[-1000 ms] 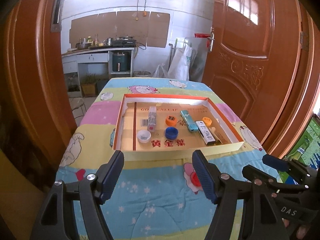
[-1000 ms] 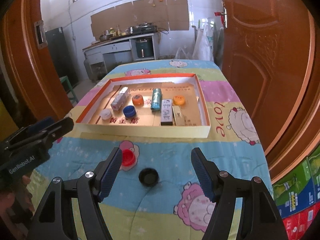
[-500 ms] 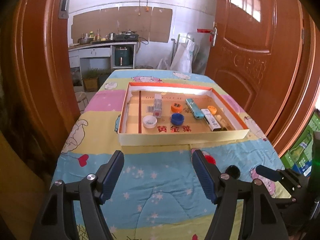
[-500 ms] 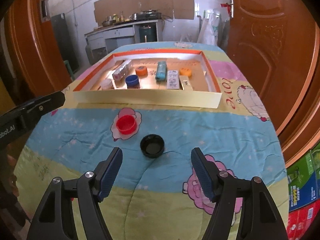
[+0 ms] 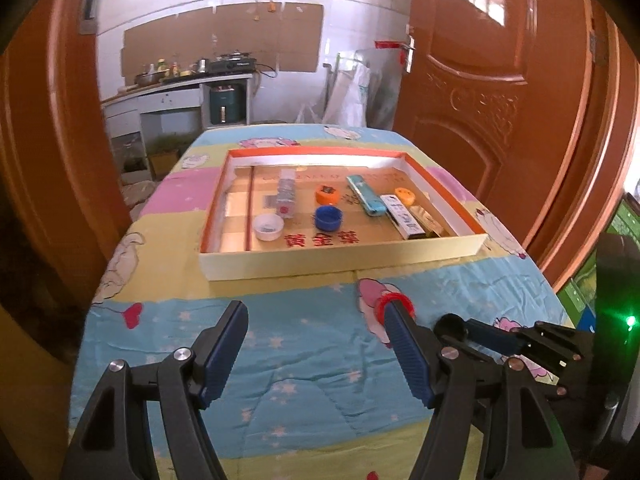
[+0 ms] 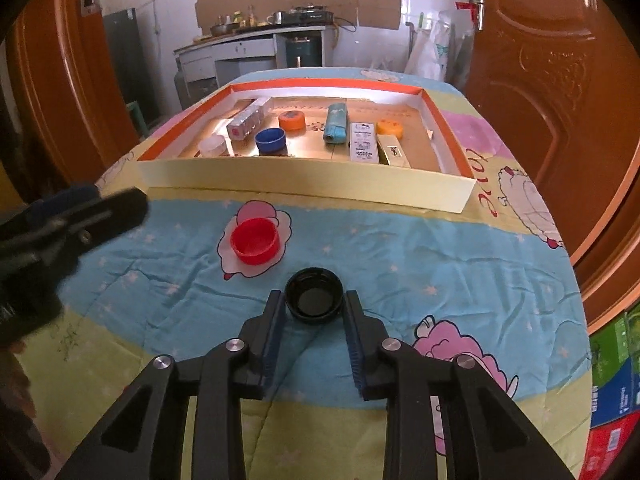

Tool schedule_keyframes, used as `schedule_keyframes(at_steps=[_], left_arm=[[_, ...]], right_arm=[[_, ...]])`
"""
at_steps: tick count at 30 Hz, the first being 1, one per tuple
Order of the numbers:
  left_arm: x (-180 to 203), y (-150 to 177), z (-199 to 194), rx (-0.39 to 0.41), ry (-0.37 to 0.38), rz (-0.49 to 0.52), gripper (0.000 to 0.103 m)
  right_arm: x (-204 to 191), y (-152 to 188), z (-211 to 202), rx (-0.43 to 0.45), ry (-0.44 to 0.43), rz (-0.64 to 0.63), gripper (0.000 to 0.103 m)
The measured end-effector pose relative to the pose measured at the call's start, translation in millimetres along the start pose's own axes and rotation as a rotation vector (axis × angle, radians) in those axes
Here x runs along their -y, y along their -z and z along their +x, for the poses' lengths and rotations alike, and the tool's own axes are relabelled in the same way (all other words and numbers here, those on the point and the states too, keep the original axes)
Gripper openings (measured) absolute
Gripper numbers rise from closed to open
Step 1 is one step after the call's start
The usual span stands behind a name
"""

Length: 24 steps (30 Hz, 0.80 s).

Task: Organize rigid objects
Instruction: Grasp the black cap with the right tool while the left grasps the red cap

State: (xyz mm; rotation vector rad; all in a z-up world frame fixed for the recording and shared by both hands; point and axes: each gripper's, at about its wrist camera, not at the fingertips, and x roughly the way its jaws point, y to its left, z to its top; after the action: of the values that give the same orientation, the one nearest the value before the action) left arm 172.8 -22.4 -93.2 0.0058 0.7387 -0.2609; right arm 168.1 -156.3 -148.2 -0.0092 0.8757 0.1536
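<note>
On the cartoon-print quilt [image 6: 400,248], my orange-rimmed shallow box [image 6: 304,178] is sitting with caps and small packets inside. My left gripper [image 5: 316,344] is hanging spread wide, gripping nothing. My right gripper [image 6: 314,308] is closing around the black cap [image 6: 314,296] (red cap [image 6: 255,240] lying just beside).

A glossy black plastic cap [image 6: 314,299] and shiny red plastic cap [image 6: 255,240] sit on a soft, wrinkled printed quilt [image 6: 420,264] at frame centre; matt cardboard tray [image 6: 304,178] above; varnished wooden doors [image 6: 560,60] at right.
</note>
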Motion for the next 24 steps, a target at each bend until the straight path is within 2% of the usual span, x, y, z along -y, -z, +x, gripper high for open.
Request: schedule_keyframes(at_steps=[2,11,17,18,20,24], left_arm=[[9,0,5,-0.009,0.015,0.026,0.07],[55,2,44,-0.099,0.043,0.163,0.07],[62,-2,70,-0.156,0.024,0.173,0.07],[61,-1,74,-0.17,0.022,0.165,0.063],[56,1,78,-0.176,0.039,0.142,0.058],[47,-1,78,-0.167,0.03,0.102,0.03]], right_arm=[[6,1,-1,0.001,-0.015,0.019,0.03],[39,11,-15,0.013,0.042,0.061,0.03],[51,15,-17,0.017,0.029,0.092,0.03],[51,16,-18,0.018,0.028,0.093,0.03],[53,16,-17,0.019,0.02,0.099,0.03],[53,18,-17,0.021,0.018,0.102,0.03]])
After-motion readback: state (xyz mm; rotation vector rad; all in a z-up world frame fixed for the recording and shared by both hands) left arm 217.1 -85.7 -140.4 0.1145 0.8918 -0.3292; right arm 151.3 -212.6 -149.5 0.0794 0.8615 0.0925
